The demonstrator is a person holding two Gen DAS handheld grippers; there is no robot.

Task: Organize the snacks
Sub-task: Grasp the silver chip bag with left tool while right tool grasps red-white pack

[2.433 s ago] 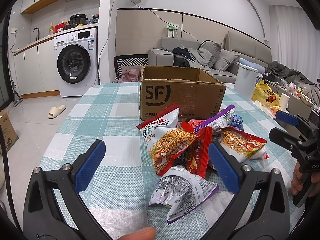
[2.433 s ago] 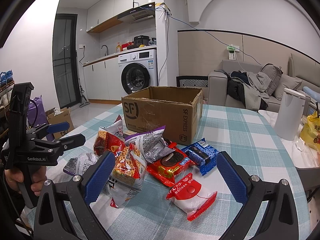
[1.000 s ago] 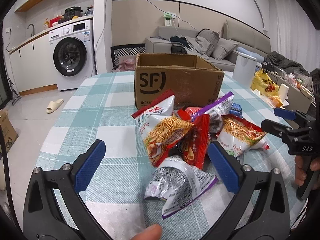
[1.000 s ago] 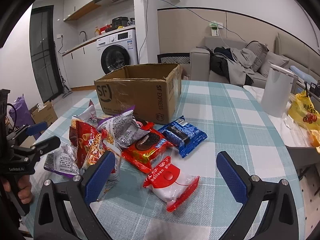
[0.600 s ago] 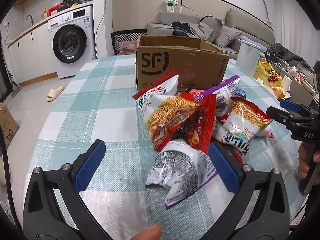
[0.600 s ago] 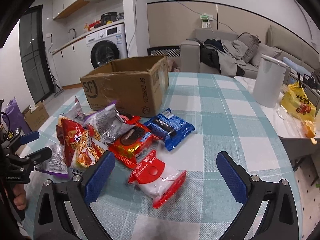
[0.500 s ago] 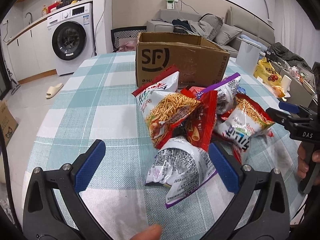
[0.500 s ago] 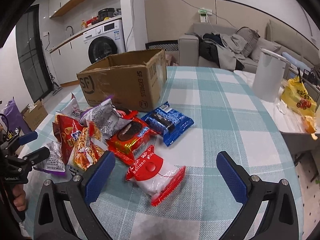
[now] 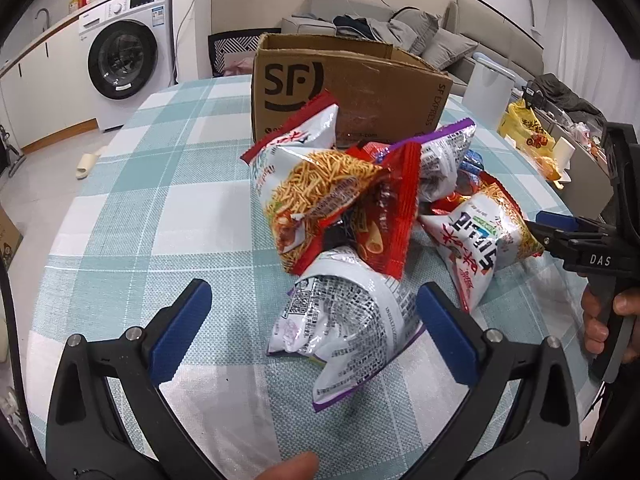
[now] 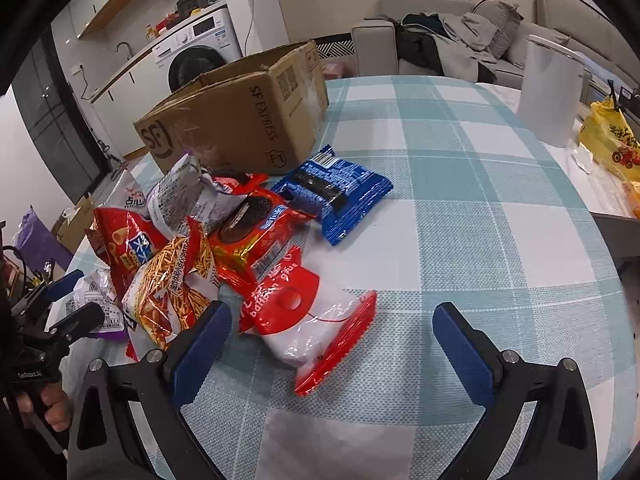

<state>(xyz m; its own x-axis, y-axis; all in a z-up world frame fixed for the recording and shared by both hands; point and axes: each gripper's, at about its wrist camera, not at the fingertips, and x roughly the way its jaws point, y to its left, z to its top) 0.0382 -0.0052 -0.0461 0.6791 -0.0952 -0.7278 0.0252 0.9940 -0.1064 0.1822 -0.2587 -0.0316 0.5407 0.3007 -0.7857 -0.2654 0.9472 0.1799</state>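
Low in the frame our left gripper [image 9: 312, 328] gapes wide around the silver bag [image 9: 344, 320]; light, puffy, slippery, so we pinch its crimped edge; right gripper [image 10: 332, 344] gapes wide too

"SF EXPRESS" on cardboard box [image 10: 240, 120]; "DAS" on hand-held gripper [image 9: 560, 240].

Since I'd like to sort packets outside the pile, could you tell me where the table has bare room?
The tablecloth lies bare right of the blue cookie pack, up to the white canister. It is also bare left of the noodle-snack bag. It is crowded before the cardboard box, where packets overlap.
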